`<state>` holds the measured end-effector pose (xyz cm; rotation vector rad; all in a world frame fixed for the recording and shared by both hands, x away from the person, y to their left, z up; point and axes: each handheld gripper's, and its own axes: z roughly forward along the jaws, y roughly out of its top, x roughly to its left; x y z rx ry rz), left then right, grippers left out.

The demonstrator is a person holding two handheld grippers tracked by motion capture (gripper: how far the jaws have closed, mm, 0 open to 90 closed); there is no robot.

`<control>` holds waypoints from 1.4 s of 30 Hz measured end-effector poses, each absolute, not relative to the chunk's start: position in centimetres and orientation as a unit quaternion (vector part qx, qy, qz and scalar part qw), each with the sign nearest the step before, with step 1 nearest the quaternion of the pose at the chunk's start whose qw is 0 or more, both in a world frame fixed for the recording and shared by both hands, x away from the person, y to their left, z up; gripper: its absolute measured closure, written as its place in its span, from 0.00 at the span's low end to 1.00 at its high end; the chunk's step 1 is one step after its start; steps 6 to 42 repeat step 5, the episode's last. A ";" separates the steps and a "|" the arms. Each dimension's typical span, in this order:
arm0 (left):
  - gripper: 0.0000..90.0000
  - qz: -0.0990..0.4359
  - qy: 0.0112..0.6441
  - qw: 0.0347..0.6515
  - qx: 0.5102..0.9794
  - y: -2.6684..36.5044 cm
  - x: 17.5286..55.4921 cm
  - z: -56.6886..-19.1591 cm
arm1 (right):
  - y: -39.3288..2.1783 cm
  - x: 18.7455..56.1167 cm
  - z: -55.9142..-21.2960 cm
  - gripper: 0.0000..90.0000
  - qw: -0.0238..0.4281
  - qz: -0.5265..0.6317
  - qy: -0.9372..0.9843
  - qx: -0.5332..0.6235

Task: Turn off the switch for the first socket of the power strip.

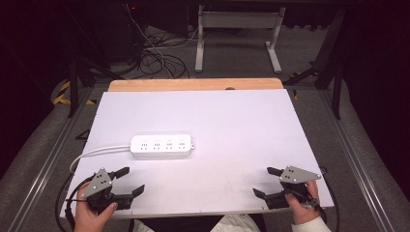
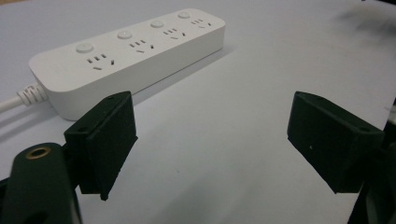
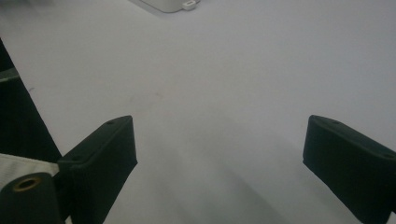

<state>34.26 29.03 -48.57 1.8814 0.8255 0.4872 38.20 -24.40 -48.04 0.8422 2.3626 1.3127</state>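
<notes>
A white power strip (image 1: 161, 145) with several sockets lies on the white table sheet (image 1: 232, 121), left of centre, its white cable (image 1: 92, 153) curling off to the left. My left gripper (image 1: 131, 180) rests near the front left edge, jaws wide apart and empty, pointing toward the strip. In the left gripper view the power strip (image 2: 130, 56) lies just beyond the open gripper (image 2: 212, 140). My right gripper (image 1: 264, 181) sits at the front right edge, open and empty. One end of the power strip (image 3: 170, 4) shows far ahead of the right gripper (image 3: 219, 163).
A wooden table edge (image 1: 193, 84) shows behind the sheet. Beyond it stand a white metal frame (image 1: 239, 29) and tangled cables (image 1: 154, 53) on the floor. Metal rails (image 1: 360, 159) run along both sides of the table.
</notes>
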 end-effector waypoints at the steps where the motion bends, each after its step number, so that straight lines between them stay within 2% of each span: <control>1: 0.18 0.205 0.336 0.491 0.777 29.0 34.2 -48.5 | -24.4 38.2 -48.1 0.11 0.155 0.456 0.825 0.295; 42: 0.17 0.205 0.329 0.501 0.774 29.0 34.0 -48.3 | -24.6 38.3 -48.1 0.11 0.156 0.457 0.824 0.298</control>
